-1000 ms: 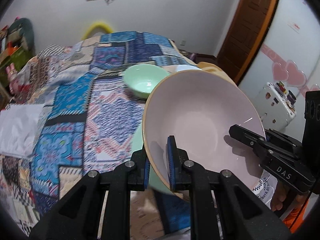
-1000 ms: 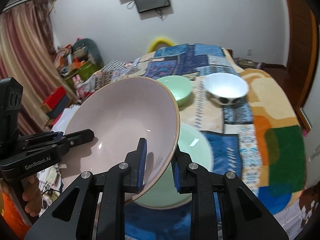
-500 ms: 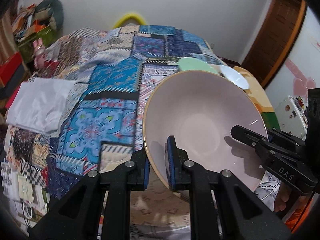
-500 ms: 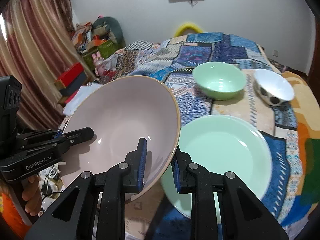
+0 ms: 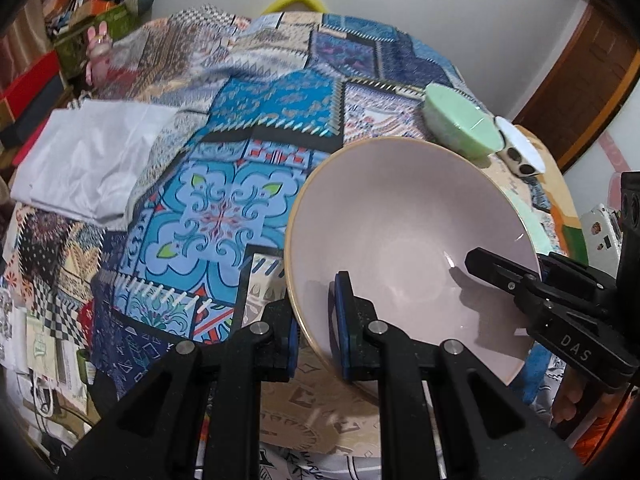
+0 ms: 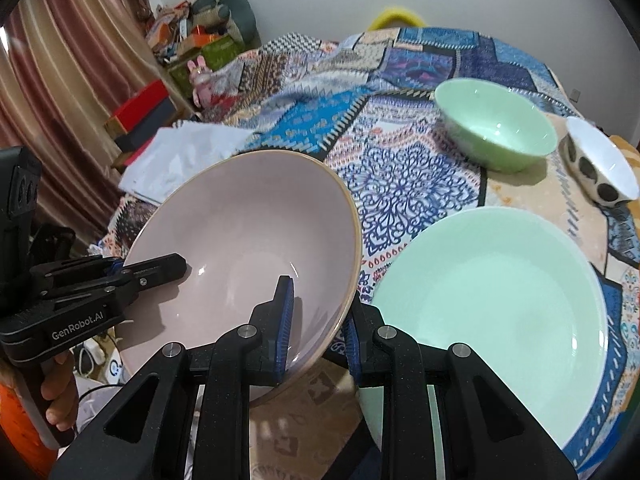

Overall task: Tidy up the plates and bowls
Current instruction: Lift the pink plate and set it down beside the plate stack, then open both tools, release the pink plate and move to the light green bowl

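Pale pink and empty, the large bowl (image 5: 404,240) hangs tilted above the patchwork cloth (image 5: 208,216), its rim pinched on one side by the left gripper (image 5: 318,320) and on the opposite side by the right gripper (image 6: 318,320). Just beside it lies an empty mint plate (image 6: 492,304). Farther back stand a green bowl (image 6: 496,128) and a spotted white bowl (image 6: 600,168), both empty.

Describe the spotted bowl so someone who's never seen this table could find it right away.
Start at the table under the patchwork cloth. On its far right side, past the big green plate, a green bowl stands with a smaller bowl right of it. That spotted bowl is white inside with dark dots outside, the only patterned dish.
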A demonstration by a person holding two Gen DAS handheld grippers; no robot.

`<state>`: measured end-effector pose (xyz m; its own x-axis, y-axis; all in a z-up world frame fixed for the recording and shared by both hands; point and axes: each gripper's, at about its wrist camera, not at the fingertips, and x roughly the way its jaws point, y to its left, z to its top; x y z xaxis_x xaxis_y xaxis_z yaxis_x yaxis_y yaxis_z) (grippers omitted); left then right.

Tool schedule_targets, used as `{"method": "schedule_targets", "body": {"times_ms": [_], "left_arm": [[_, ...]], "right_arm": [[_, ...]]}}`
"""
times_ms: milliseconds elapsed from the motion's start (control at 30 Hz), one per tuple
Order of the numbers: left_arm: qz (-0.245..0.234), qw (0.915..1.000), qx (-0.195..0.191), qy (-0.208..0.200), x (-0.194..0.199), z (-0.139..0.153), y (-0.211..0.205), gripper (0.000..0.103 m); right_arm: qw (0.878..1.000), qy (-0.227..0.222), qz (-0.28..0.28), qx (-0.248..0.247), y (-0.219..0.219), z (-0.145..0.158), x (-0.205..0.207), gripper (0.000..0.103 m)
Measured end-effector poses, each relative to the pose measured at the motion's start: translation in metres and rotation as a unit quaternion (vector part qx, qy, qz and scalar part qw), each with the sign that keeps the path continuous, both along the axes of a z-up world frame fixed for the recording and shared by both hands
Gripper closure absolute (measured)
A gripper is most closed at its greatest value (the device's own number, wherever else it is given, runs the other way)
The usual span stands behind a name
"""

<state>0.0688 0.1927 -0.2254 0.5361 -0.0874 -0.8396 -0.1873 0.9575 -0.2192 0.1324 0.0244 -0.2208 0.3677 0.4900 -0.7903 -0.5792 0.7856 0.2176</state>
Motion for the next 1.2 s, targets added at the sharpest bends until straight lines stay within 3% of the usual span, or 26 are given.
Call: {"method": "schedule_targets", "body": {"times_ms": [267,633,800,1000,1067,1200], "left_arm": [[0.005,0.9996,-0.010,0.026,0.010,-0.030,0.007,0.086],[0.008,0.9995,0.019,0.025,0.007,-0.028,0.006,0.086],[0.010,0.9981,0.061,-0.004,0.001,-0.007,0.001,0.086],[0.012,0.9978,0.057,-0.032,0.000,0.023,-0.003,0.085],[0.011,0.9971,0.061,-0.045,0.001,0.034,-0.009,0.080],[0.001,0.9946,0.070,-0.077,0.004,0.057,-0.028,0.061]], "right_arm": [[1.000,0.008,0.010,-0.022,0.005,-0.013,0.005,0.082],[0.998,-0.011,0.024,-0.050,0.012,-0.010,0.005,0.079],[0.999,-0.027,0.012,-0.028,-0.002,0.007,0.006,0.078],[0.998,-0.065,0.001,-0.007,-0.021,0.037,0.003,0.071],[0.997,-0.075,-0.005,0.000,-0.029,0.045,0.004,0.066],[0.995,-0.092,-0.021,0.014,-0.048,0.059,0.009,0.061]]}}
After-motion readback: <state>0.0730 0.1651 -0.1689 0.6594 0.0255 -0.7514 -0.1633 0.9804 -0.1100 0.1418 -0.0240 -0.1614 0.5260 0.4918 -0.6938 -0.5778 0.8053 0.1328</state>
